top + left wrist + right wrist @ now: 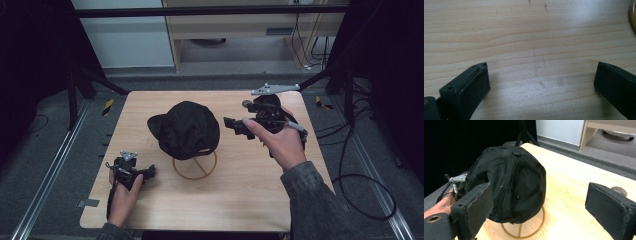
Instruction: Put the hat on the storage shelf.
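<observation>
— Black jaws on the right tool (235, 123) stand wide apart, nothing between them. Where does it sit?

— Raised over the right side of the surface (250, 190), held in the right hand (282, 142), its jaws aimed left at the cap (186, 129). It is near the cap's right side but apart from it.

— And from that tool's own camera?

— The right tool (539, 202) frames the cap (514, 185), which fills the gap between the jaws farther off. The cap sits on a ring-shaped wire stand (524, 232), with the button on its crown facing up.

— Where is the cap on the surface?

— About the middle, a little towards the far side. Its brim points far-left, and the stand (195, 167) shows beneath its near edge.

— The left tool (145, 172)?

— Low at the near-left of the surface, gripped by the left hand (122, 192), well apart from the cap. Its jaws point right, towards the stand.

— Released too?

— Yes. In its own view the left tool (541, 77) has its jaws spread wide over bare wood (536, 37), with nothing in them. A sliver of the stand's ring (633, 15) shows at the far right edge.
</observation>
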The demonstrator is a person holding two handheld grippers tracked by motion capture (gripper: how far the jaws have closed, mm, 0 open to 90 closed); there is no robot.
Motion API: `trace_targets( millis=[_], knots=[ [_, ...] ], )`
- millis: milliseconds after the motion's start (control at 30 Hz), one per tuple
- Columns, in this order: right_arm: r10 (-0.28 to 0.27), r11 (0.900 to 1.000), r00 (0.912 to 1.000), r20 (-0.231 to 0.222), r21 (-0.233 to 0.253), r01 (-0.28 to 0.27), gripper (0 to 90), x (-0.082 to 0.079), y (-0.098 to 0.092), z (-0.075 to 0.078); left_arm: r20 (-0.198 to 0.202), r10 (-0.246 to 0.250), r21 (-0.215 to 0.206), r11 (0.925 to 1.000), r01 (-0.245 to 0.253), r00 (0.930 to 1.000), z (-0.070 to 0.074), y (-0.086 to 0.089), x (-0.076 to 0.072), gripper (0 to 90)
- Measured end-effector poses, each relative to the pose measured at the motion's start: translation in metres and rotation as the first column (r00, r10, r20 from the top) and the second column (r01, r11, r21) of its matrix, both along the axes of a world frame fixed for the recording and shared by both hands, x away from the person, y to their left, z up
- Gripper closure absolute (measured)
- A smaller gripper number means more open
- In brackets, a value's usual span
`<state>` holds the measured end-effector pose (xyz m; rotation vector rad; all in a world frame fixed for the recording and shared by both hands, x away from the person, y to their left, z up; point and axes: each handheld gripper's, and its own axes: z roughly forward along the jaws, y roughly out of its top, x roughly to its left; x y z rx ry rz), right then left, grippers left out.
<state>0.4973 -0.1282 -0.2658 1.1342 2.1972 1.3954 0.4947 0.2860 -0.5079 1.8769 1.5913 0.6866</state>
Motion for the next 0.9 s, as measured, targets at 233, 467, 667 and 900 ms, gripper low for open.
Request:
trace_targets(
  millis=[233, 467, 667, 900],
  knots=[
    [-0.006, 1.000, 0.9997, 0.024, -0.022, 0.006, 7.0, -0.004, -0.009, -0.001, 0.000, 0.000, 0.000, 1.0000, 0.000, 1.0000, 0.000, 0.000, 0.000, 0.0],
    [-0.014, 1.000, 0.9992, 0.037, -0.023, 0.015, 6.3, -0.007, -0.019, -0.003, 0.000, 0.000, -0.001, 1.0000, 0.000, 1.0000, 0.000, 0.000, 0.000, 0.0],
    [-0.020, 0.999, 0.9988, 0.044, -0.025, 0.021, 5.8, -0.010, -0.025, -0.005, 0.000, 0.000, -0.001, 1.0000, 0.000, 1.0000, 0.000, 0.000, 0.000, 0.0],
    [-0.041, 0.998, 0.9978, 0.053, -0.054, 0.044, 5.6, -0.012, -0.033, -0.010, -0.001, -0.002, 0.001, 1.0000, 0.002, 1.0000, 0.000, 0.000, 0.000, 0.0]
  ],
)
